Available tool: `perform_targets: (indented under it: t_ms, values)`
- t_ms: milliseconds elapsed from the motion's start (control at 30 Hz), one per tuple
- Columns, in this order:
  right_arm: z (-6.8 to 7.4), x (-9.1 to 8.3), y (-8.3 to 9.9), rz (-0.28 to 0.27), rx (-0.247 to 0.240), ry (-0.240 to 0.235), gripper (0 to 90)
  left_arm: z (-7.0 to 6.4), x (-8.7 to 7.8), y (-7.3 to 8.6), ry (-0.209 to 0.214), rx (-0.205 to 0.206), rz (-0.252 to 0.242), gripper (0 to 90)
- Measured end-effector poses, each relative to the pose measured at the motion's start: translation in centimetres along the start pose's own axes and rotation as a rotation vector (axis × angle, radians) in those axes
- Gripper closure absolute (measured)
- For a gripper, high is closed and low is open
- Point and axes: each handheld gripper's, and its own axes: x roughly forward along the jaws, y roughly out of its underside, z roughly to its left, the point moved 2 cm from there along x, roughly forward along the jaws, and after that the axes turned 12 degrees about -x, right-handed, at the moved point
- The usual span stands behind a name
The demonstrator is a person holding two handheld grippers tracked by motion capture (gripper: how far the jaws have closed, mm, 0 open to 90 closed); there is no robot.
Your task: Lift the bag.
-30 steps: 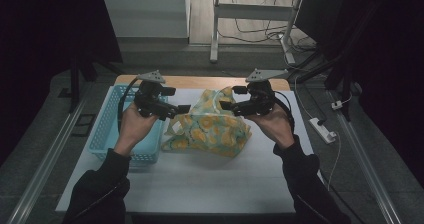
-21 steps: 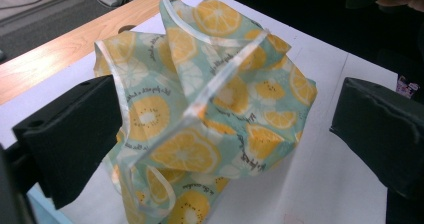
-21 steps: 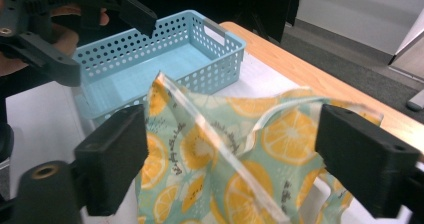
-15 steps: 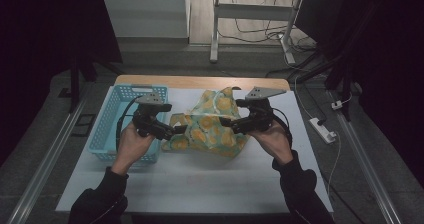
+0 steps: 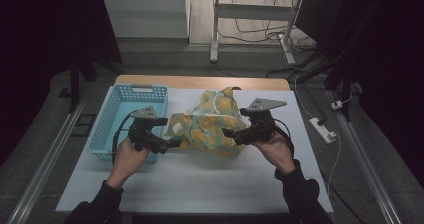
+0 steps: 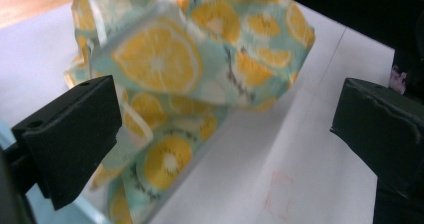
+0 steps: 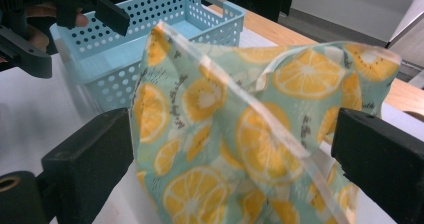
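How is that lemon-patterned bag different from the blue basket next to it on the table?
The soft lemon-print fabric bag is crumpled and peaked, while the light blue perforated plastic basket is rigid and rectangular. The bag sits mid-table between both grippers' open fingers; the basket sits to the left, beside the left gripper. The bag is busily printed; the basket is plain. Both rest on the white tabletop.

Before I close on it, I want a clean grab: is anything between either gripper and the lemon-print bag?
Nothing visible. The lemon-print bag sits directly ahead of the open jaws of both the left gripper and the right gripper. The blue basket stands off to the left.
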Motion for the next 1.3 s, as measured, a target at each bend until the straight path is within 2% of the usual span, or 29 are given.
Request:
perform_targets:
  t_ms: [233, 467, 600, 767, 900, 1167, 1300]
  values:
    - [0.5, -1.0, 1.4, 0.021, 0.000, 0.006, 2.1, -0.2, -0.8, 2.3, -0.006, -0.026, 0.008, 0.0]
    - [1.3, -1.4, 2.7, 0.048, -0.012, 0.017, 0.0, -0.5, -1.5, 4.7, 0.010, -0.061, -0.008, 0.0]
    - [1.9, -1.9, 3.4, 0.046, -0.023, 0.049, 0.0, -0.6, -2.2, 5.9, -0.007, -0.065, -0.014, 0.0]
    - [2.5, -2.9, 4.7, 0.032, -0.009, 0.083, 0.0, -0.8, -3.1, 7.5, -0.034, -0.072, -0.015, 0.0]
    - [3.0, -3.9, 6.0, 0.023, 0.018, 0.098, 0.0, -0.9, -3.6, 8.9, -0.035, -0.090, -0.006, 0.0]
    - [4.1, -5.7, 10.1, 0.056, 0.073, 0.118, 0.0, -0.8, -4.9, 11.2, -0.103, -0.103, 0.012, 0.0]
    - [4.4, -6.8, 11.6, 0.086, 0.082, 0.156, 0.0, -0.6, -5.7, 12.3, -0.139, -0.115, -0.002, 0.0]
